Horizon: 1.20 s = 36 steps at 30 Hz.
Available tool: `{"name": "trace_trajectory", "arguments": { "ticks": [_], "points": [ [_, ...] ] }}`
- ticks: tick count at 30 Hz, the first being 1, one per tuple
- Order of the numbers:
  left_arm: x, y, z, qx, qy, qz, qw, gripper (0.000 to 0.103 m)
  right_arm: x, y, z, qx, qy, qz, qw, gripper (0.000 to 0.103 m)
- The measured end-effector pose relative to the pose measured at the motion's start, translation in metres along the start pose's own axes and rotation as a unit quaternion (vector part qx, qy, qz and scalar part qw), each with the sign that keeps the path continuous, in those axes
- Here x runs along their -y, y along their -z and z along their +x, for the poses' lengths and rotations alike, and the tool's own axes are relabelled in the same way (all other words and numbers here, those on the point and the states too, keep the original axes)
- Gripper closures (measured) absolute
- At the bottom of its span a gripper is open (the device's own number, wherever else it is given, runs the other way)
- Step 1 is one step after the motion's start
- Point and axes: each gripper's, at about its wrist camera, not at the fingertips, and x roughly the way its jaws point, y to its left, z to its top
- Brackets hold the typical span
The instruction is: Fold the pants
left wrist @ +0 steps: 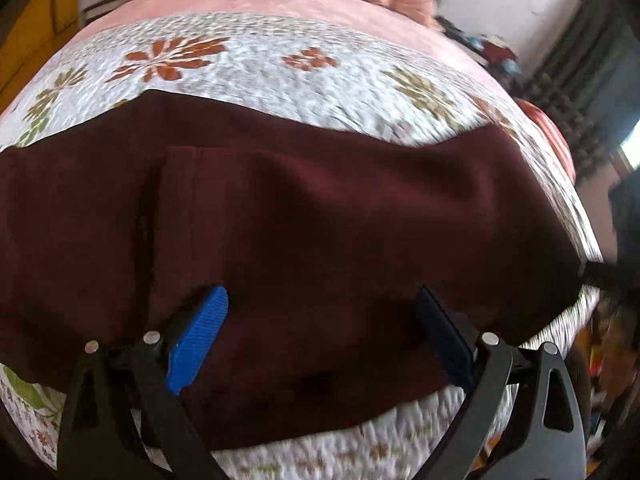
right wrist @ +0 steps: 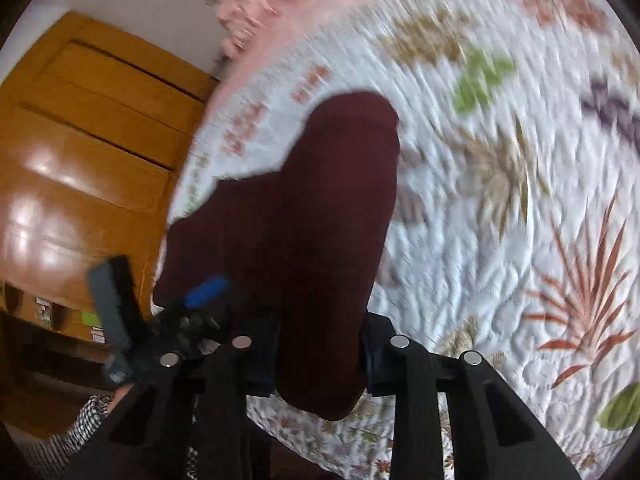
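While the fold is in progress: read each line below against both wrist views.
Pants [left wrist: 304, 216]: dark maroon, spread across the quilted floral bedspread [left wrist: 248, 64] on the bed; one end is lifted off it in the right wrist view.
Left claw [left wrist: 320, 340]: your blue fingers [left wrist: 198, 344] stand wide apart over the near edge of the cloth; nothing is held between them.
Right claw [right wrist: 320, 364]: closed on a bunched end of the pants, which rises from between the fingers and drapes back toward the bed.
Other device: the left claw also shows at the lower left of the right wrist view, beside the raised cloth.
Step in hand (judgement): you appear to be carrying one end of the pants over the rest to make a fold.
Next move (judgement): bring the gripped end down onto the flat part, edges aligned; use the left claw to pin or take the near edge.
Risk (judgement): the bunched grip may leave creases; motion blur hides the fine edges.
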Motion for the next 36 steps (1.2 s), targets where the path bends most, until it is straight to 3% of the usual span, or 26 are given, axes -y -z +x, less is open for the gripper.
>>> {"name": "trace_trajectory", "arguments": {
  "ticks": [2,5,8,10,14,17,21,23,25,28,30,36],
  "points": [
    [-0.003,0.005,-0.003,0.009,0.008,0.006,0.9999,0.009,-0.001,0.006,0.004,0.000,0.030,-0.012,0.999,0.073],
    [-0.005,0.006,-0.006,0.010,0.020,0.000,0.9998,0.009,0.028,0.014,0.032,-0.031,0.072,0.022,0.997,0.071],
    [0.000,-0.003,-0.017,0.018,0.016,-0.029,0.9993,0.009,0.037,0.013,0.030,-0.029,0.046,0.047,0.997,0.065],
    [0.006,-0.013,-0.030,0.050,0.031,-0.042,0.9974,0.009,0.025,0.008,0.021,-0.028,0.072,0.018,0.997,0.054],
    [0.028,-0.026,-0.028,0.064,0.031,-0.004,0.9975,0.009,0.006,-0.009,-0.006,0.023,0.123,-0.010,0.992,0.053],
    [0.036,-0.028,-0.011,0.046,0.023,0.004,0.9987,0.009,-0.012,-0.016,-0.017,0.054,0.097,-0.036,0.993,0.053],
    [0.021,-0.016,0.021,-0.005,0.024,-0.021,0.9995,0.009,-0.015,-0.017,0.011,0.015,0.089,-0.042,0.995,0.056],
    [0.019,-0.010,0.022,0.004,0.029,0.002,0.9996,0.009,0.000,-0.013,0.032,-0.015,0.118,-0.023,0.993,0.065],
    [0.022,-0.011,0.019,-0.005,0.029,0.021,0.9994,0.009,0.010,-0.009,0.038,-0.013,0.117,-0.002,0.993,0.068],
    [0.010,-0.017,0.004,0.002,0.038,-0.031,0.9988,0.010,0.007,-0.012,0.025,-0.002,0.102,0.010,0.995,0.068],
    [0.001,-0.016,-0.009,0.017,0.039,-0.061,0.9973,0.010,-0.001,-0.012,0.015,0.011,0.103,0.004,0.995,0.061],
    [-0.015,-0.003,0.004,0.015,0.022,-0.049,0.9985,0.009,0.003,-0.004,0.035,-0.007,0.134,-0.009,0.991,0.062]
  ]
}}
